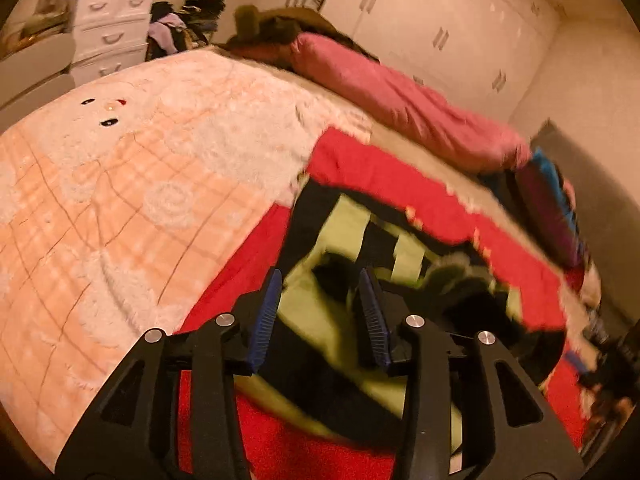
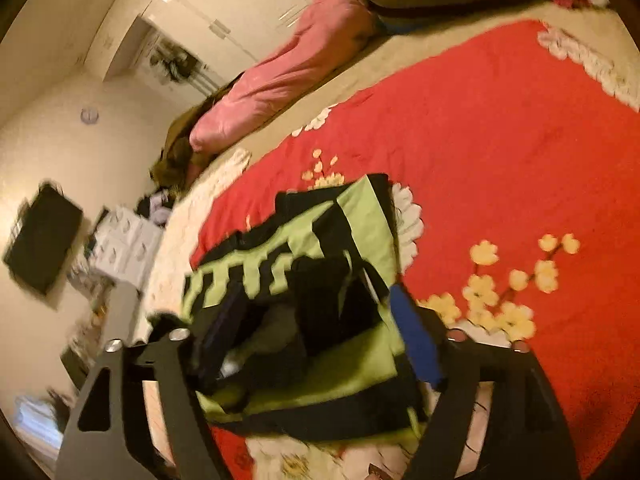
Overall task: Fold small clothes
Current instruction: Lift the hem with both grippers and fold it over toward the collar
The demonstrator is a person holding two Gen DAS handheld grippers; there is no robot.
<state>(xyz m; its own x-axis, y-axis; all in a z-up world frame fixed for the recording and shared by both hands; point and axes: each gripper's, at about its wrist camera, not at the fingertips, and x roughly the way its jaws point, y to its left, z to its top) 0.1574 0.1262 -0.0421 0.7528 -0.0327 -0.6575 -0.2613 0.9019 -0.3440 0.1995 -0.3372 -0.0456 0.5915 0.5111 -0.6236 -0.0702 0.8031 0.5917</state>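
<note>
- the left gripper [image 1: 322, 312] stood closest in its own view, black frame with ribbed blue pads [image 1: 264, 320]; its jaws were a little apart, with a fold of cloth between them, but the pads did not seem to press on it.
- the right gripper [image 2: 316, 332] had its jaws spread wide, and the blue pad [image 2: 416, 340] stood beside the edge of the cloth without pinching it.
- the garment [image 1: 344, 240] lay just under both grippers, on the red blanket [image 2: 500, 128]; it was a small black piece with light green blocks and comb-like stripes, soft and crumpled, partly folded over itself. in the pictures it was blurred, so i could not tell its exact kind.
- the red blanket looked fuzzy, with yellow blossoms [image 2: 508, 280] and white flower shapes along its border.
- beside it, in the left view, lay a peach blanket [image 1: 100, 208], fluffy, with a checked pattern and white curls.
- farther back a long pink pillow [image 1: 400, 96] rested across the bed.
- at the far wall stood a white chest of drawers [image 1: 108, 24] and glossy white wardrobe doors [image 1: 460, 28].
</note>
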